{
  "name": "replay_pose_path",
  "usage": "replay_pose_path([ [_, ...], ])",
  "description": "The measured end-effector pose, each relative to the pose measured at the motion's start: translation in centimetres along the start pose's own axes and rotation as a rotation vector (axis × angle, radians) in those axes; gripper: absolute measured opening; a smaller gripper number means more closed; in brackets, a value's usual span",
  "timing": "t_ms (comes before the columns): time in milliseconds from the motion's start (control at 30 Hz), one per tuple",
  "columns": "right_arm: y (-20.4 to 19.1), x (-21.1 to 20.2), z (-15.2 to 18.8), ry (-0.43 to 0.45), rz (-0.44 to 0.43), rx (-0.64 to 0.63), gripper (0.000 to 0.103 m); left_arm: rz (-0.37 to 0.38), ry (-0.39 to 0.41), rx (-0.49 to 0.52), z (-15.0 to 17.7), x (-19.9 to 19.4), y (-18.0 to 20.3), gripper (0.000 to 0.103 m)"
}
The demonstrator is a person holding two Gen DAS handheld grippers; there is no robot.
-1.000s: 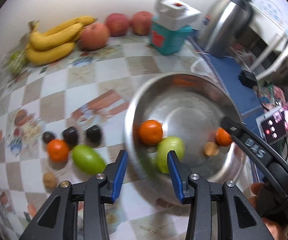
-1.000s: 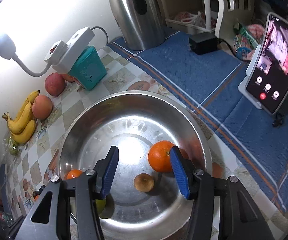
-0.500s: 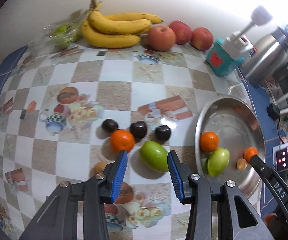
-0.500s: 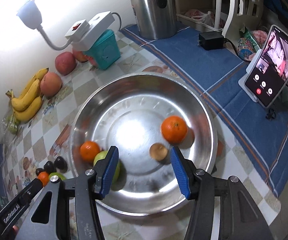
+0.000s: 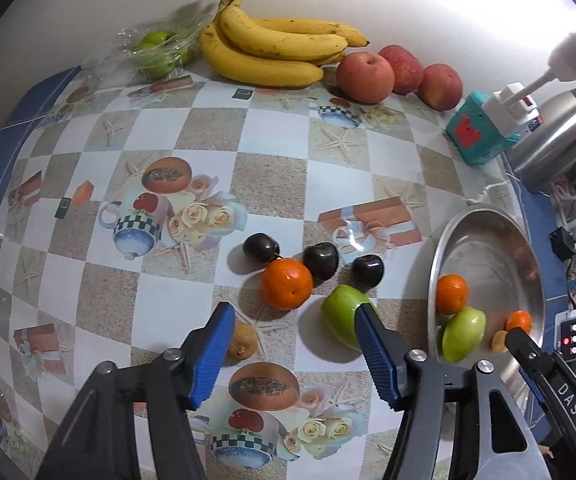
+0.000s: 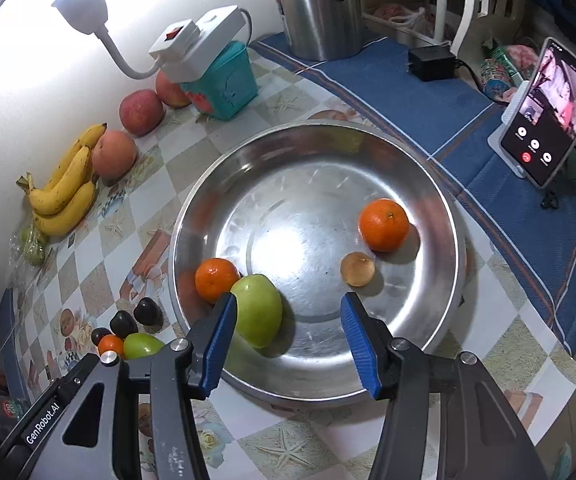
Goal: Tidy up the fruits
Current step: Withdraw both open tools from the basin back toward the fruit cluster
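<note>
On the checkered tablecloth lie an orange, a green fruit, three dark plums and a small brown fruit. My left gripper hovers just in front of them, its jaws opening, with nothing between them. The steel bowl holds two oranges, a green fruit and a small brown fruit. My right gripper hangs open over the bowl's near side, its left finger next to the green fruit, gripping nothing.
Bananas, three apples and a bag of green fruit line the back wall. A teal box with a white power strip, a steel kettle and a phone on a stand stand nearby.
My left gripper swung left from the bowl to the loose fruit on the cloth and its jaws widened. The right gripper drew back toward the bowl's near rim, still open.
</note>
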State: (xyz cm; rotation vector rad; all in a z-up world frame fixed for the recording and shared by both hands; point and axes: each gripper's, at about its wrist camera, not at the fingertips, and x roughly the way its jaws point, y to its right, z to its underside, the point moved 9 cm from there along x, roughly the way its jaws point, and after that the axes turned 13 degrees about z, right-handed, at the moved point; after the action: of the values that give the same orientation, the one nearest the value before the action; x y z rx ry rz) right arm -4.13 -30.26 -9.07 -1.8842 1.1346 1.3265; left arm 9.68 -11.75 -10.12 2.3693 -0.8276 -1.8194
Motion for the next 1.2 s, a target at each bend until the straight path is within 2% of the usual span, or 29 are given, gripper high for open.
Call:
replay_pose_path([
  [100,0.2,0.3,-0.2,0.003,0.026,-0.01,0.067,-0.036,-0.006,-0.016,0.1,0.4,-0.8,0.079],
  [233,0.2,0.5,-0.4,0.012,0.039,-0.026,0.071,-0.045,-0.028,-0.038,0.3,0.9,-1.5,0.08],
  [300,0.2,0.6,-0.6,0.018,0.046,-0.03,0.081,-0.06,-0.027,-0.031,0.3,1.0,-1.6,0.082],
  [433,-0.1,0.9,-0.4,0.005,0.038,-0.039,0.083,-0.079,-0.019,-0.01,0.2,0.8,-1.5,0.089],
  [567,-0.5,1.1,-0.2,-0.006,0.035,-0.048,0.093,-0.093,-0.016,0.008,0.1,0.8,-1.3,0.089],
  [667,-0.5,1.0,-0.3,0.0,0.043,-0.049,0.094,-0.108,-0.01,0.015,0.0,0.8,-1.4,0.095],
  [700,-0.4,1.0,-0.2,0.0,0.047,-0.049,0.094,-0.109,-0.005,0.015,0.0,0.7,-1.4,0.102],
  [733,-0.4,1.0,-0.2,0.0,0.049,-0.049,0.094,-0.111,0.0,0.013,-0.1,0.7,-1.5,0.103],
  [900,-0.3,1.1,-0.1,-0.007,0.066,-0.061,0.095,-0.129,0.018,0.017,-0.3,0.4,-1.7,0.103],
  [1200,-1.0,1.0,0.3,-0.019,0.046,-0.083,0.095,-0.131,0.03,0.016,-0.4,0.0,-1.8,0.103],
])
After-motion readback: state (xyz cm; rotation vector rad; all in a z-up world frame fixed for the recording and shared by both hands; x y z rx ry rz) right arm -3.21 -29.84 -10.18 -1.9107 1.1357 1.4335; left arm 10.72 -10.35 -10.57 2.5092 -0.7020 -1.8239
